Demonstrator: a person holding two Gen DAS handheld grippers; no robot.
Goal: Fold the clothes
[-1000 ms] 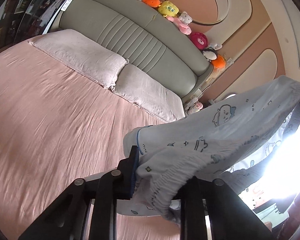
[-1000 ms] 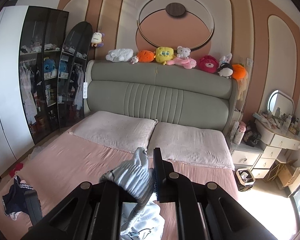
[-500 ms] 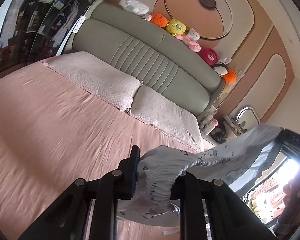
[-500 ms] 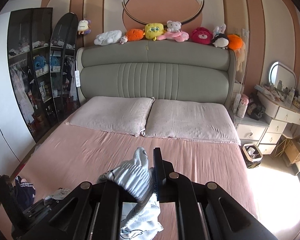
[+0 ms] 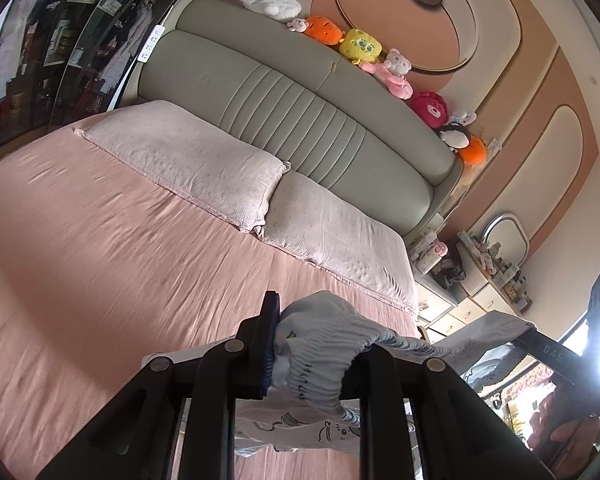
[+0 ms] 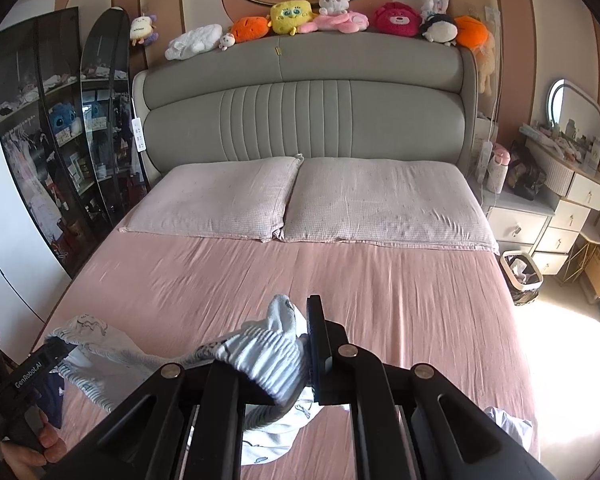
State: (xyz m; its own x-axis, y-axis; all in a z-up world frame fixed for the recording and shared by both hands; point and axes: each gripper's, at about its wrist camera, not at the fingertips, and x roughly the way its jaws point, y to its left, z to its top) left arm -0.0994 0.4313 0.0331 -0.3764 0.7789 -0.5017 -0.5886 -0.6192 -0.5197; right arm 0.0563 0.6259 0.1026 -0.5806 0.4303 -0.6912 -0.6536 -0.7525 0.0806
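Observation:
A pale blue garment with small cartoon prints point(image 5: 320, 344) hangs stretched between both grippers above the pink bed point(image 5: 120, 264). My left gripper point(image 5: 316, 346) is shut on one bunched end of its elastic band. My right gripper point(image 6: 276, 354) is shut on the other gathered end point(image 6: 260, 356). In the right wrist view the left gripper point(image 6: 40, 364) shows at the lower left, held by a hand point(image 6: 28, 454), with the fabric running from it. The right gripper point(image 5: 548, 350) appears at the far right of the left wrist view. The garment's lower part point(image 6: 278, 432) droops onto the sheet.
Two pink pillows point(image 6: 300, 200) lie against the grey headboard point(image 6: 300, 112), topped with plush toys point(image 6: 292, 18). A dark garment point(image 6: 52, 398) lies at the bed's left edge, a white one point(image 6: 508, 424) at the right. A bin point(image 6: 522, 272) and dresser point(image 6: 572, 216) stand right; a glass wardrobe point(image 6: 52, 160) stands left.
Both grippers have come down toward the bed with the garment held. The fabric, spread wide in the air before, now runs as a low, taut band between them.

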